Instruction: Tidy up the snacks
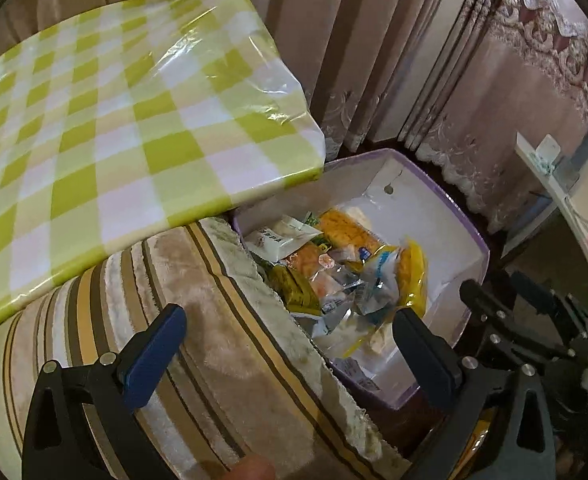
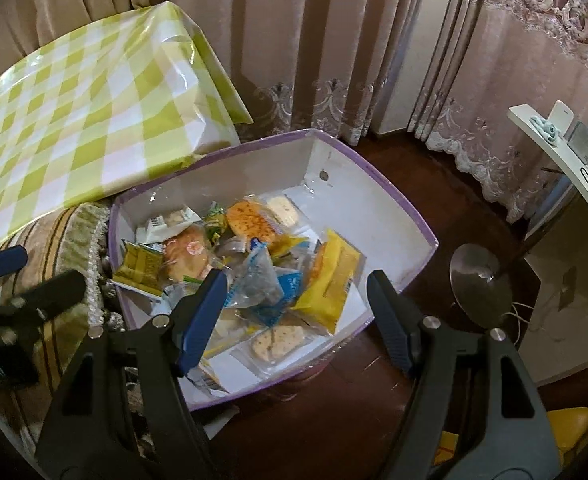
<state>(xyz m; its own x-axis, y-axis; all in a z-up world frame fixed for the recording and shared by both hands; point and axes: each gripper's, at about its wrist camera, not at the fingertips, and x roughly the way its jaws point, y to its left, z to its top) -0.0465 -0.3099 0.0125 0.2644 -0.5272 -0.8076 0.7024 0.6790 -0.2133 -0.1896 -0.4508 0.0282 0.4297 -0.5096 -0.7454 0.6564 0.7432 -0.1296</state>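
Below the right gripper point(image 2: 294, 312), tilted down, jaws apart and empty, sits the snack box point(image 2: 393, 208); left gripper point(image 1: 290, 344) gapes wide over the striped cushion point(image 1: 214, 320) beside it

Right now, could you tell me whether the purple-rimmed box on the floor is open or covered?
Open. The purple-rimmed box has no lid on it, and the snack packets piled inside show from above.
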